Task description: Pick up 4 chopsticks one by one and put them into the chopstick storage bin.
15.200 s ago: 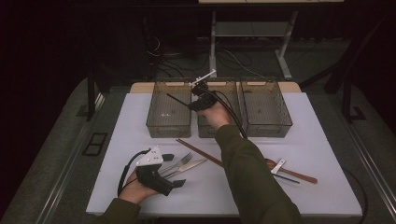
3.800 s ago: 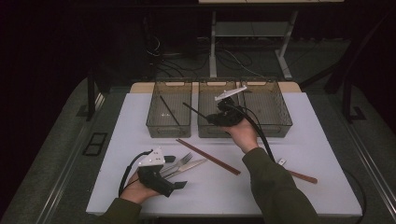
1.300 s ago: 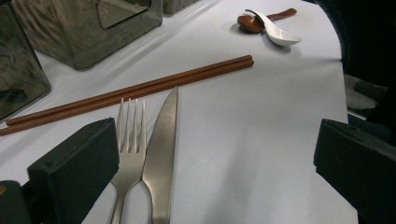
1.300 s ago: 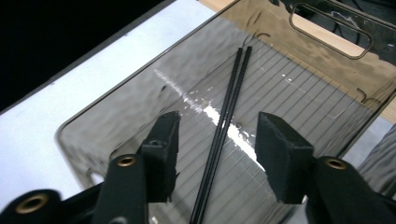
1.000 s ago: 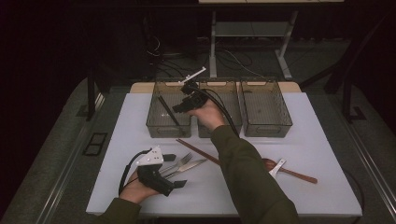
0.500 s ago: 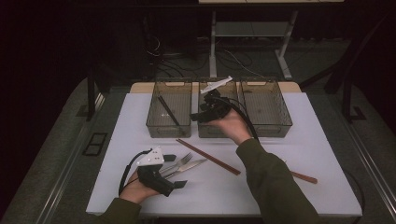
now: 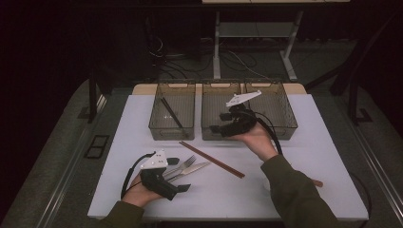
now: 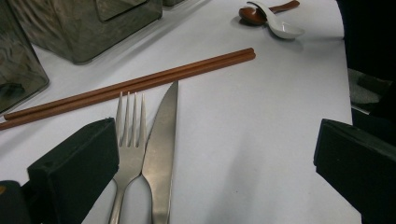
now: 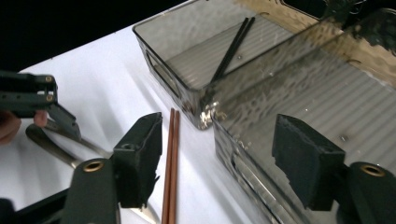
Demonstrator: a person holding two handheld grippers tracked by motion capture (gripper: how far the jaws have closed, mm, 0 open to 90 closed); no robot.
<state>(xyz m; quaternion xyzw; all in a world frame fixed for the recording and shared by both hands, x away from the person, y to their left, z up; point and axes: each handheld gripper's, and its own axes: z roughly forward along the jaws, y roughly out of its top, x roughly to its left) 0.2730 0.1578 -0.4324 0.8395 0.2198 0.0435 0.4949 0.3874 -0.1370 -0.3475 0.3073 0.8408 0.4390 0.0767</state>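
Note:
My left gripper rests open on the white table at the front left. Its jaws straddle the handles of a metal fork and knife without pressing them. A pair of brown chopsticks lies just beyond them. My right gripper hovers over the front edge of the middle bin. Its jaws have just been opening and nothing is between them. Two black chopsticks lie in the left bin.
A third clear bin stands at the back right. A white spoon and a brown spoon lie on the table's right side, partly behind my right forearm in the high view. Dark floor surrounds the table.
My right gripper has moved from above the left bin rightward and toward me, to the middle bin's front. The left gripper, fork and knife have stayed put.

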